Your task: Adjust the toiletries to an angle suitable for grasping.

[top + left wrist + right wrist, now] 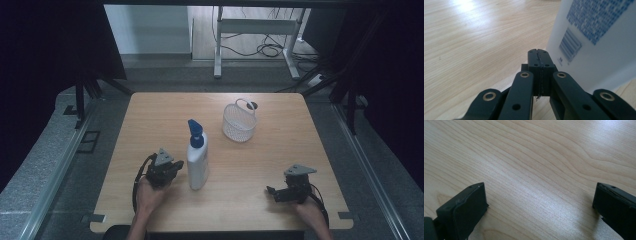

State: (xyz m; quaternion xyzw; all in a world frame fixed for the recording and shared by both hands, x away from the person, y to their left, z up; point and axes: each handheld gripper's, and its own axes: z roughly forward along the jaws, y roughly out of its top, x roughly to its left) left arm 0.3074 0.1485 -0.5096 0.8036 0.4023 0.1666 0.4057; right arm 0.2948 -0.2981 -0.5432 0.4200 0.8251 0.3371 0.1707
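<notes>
Now the pump bottle [198,162] stands upright near the middle of the table [280,165], its blue pump head [195,133] on top, and the left gripper [172,166] sits just beside it on the person's left. In the left gripper view the jaws are pressed tight together, clenched on nothing, with the bottle's printed label [596,37] close ahead and to one side. Whether the tips actually touch the bottle is hard to judge from above. The right gripper [272,191] rests well apart, jaws spread wide over bare wood. To do this well, I'd open the left jaws first, square them to the bottle's narrow body, and grip low enough that it won't tip. The white wire basket [239,122] waits beyond.
</notes>
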